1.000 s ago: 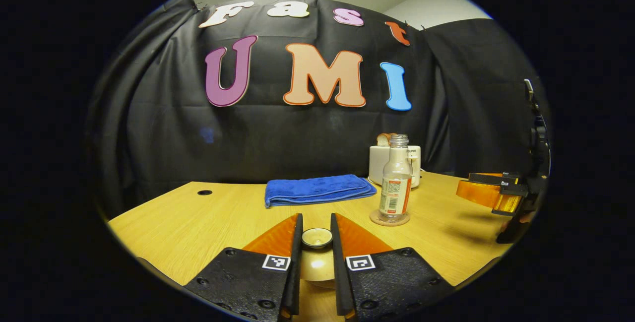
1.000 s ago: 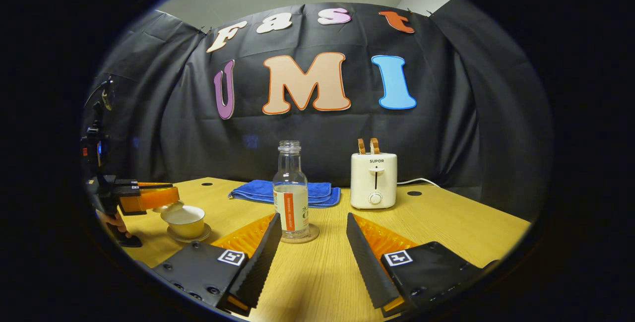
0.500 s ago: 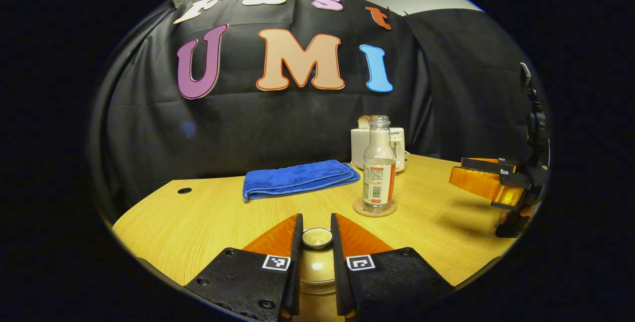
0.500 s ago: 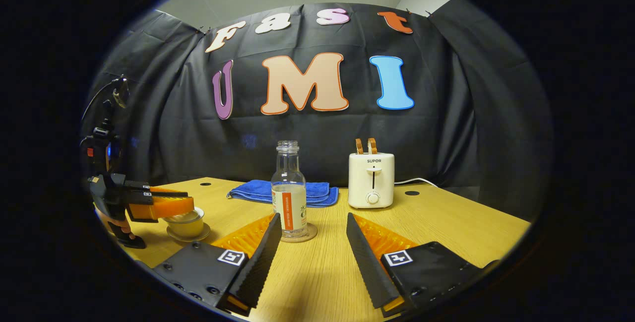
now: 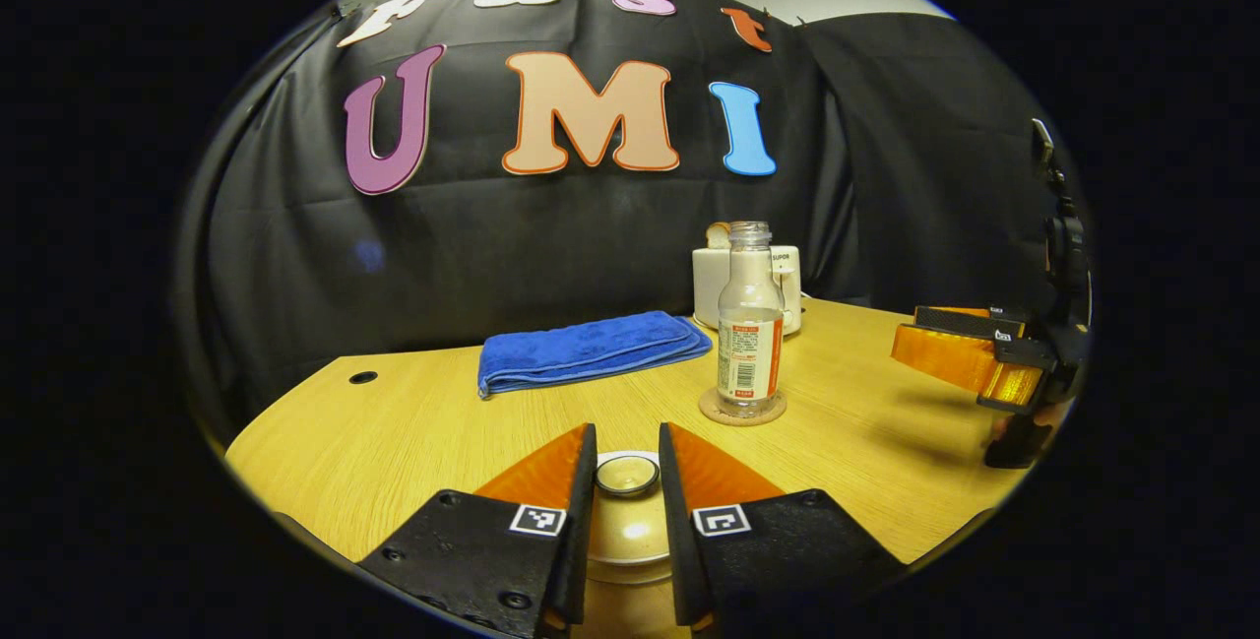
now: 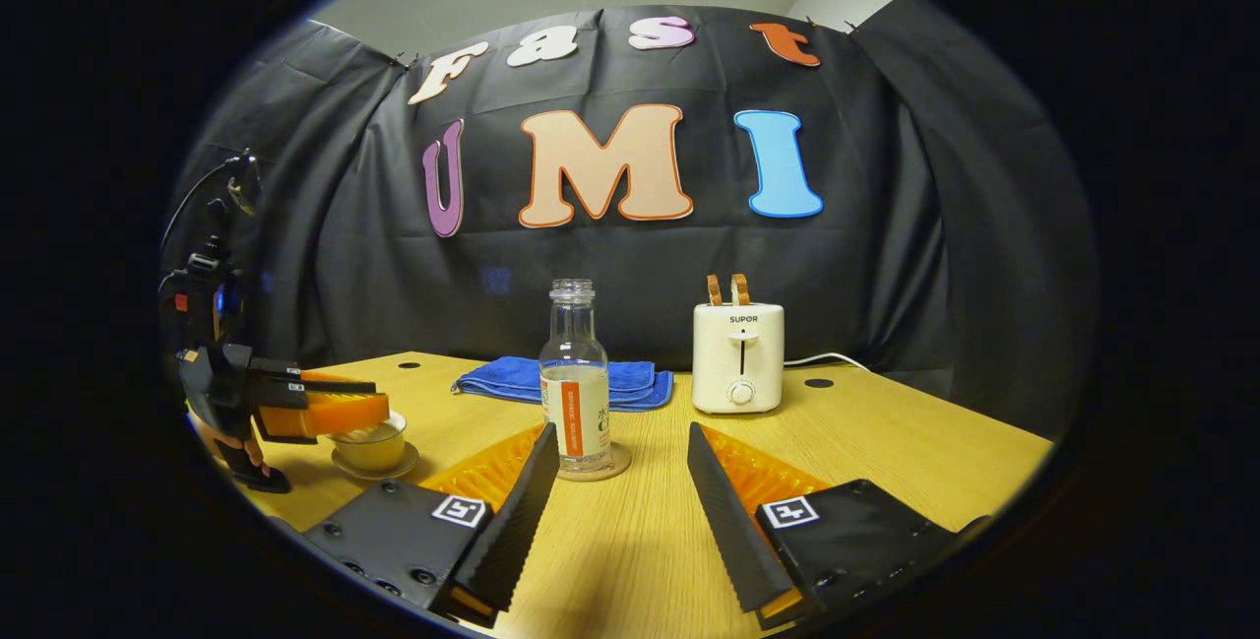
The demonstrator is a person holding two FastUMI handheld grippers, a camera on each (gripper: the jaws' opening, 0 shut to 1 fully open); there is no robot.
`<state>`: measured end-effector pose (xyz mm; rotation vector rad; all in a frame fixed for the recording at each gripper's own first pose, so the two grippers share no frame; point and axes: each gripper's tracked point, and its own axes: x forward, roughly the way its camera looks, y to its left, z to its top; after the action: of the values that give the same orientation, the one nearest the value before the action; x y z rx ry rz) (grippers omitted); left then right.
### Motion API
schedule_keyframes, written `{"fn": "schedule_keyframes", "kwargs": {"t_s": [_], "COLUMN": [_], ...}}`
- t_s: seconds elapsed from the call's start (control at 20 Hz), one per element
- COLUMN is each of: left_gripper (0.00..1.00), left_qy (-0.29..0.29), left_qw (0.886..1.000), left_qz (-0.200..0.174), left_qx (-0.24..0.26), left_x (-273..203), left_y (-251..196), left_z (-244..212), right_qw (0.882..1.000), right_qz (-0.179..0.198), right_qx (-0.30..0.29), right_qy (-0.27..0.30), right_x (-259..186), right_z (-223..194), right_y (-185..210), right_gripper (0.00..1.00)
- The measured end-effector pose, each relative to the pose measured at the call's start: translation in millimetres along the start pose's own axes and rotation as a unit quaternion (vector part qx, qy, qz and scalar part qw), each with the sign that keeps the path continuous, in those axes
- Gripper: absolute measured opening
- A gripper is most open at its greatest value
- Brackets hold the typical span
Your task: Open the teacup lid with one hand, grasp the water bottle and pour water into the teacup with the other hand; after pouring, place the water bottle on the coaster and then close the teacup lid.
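Left tongs astride lid knob, seemingly pinched; water bottle well apart.

Water bottle on coaster, towel behind it, toaster right, teacup far left.

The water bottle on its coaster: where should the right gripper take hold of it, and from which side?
Grip the water bottle around its straight labelled body, coming level from the front, where the open right gripper already faces it. It stands upright on the coaster, and its neck narrows.
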<state>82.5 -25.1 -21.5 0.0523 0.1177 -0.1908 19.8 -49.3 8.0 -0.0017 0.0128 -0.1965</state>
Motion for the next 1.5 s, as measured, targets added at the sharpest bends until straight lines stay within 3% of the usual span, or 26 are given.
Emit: {"fn": "schedule_keyframes", "kwargs": {"t_s": [0.2,0.3,0.35,0.45,0.65,0.75,1.2,1.3,1.5], "left_gripper": [0.4,0.56,0.71,0.87,0.98,0.98,0.98,0.98,0.98], "left_qy": [-0.01,-0.017,-0.018,-0.028,-0.045,-0.05,-0.057,-0.058,-0.055], "left_qw": [1.0,1.0,1.0,0.999,0.998,0.997,0.99,0.987,0.979], "left_qz": [0.013,0.014,0.016,0.017,0.033,0.046,0.124,0.145,0.195], "left_qx": [-0.009,-0.017,-0.02,-0.023,-0.024,-0.024,-0.03,-0.031,-0.033], "left_x": [-6,-12,-15,-24,-39,-47,-79,-86,-97], "left_y": [5,6,6,7,17,24,74,89,116], "left_z": [2,3,3,6,9,8,4,3,-1], "right_qw": [1.0,1.0,1.0,1.0,1.0,1.0,1.0,1.0,1.0], "right_qz": [0.0,0.0,0.0,0.0,0.0,0.0,-0.006,-0.015,-0.018], "right_qx": [0.0,0.0,0.0,0.0,0.0,0.0,0.0,-0.001,-0.001], "right_qy": [0.0,0.0,0.0,0.0,-0.001,-0.001,-0.001,-0.001,-0.001], "right_x": [0,0,0,0,0,1,0,0,-1], "right_z": [0,0,1,0,1,1,1,1,1], "right_y": [0,0,0,0,0,0,-5,-9,-9], "right_gripper": [0.85,0.86,0.89,0.86,0.86,0.89,0.86,0.82,0.86]}}
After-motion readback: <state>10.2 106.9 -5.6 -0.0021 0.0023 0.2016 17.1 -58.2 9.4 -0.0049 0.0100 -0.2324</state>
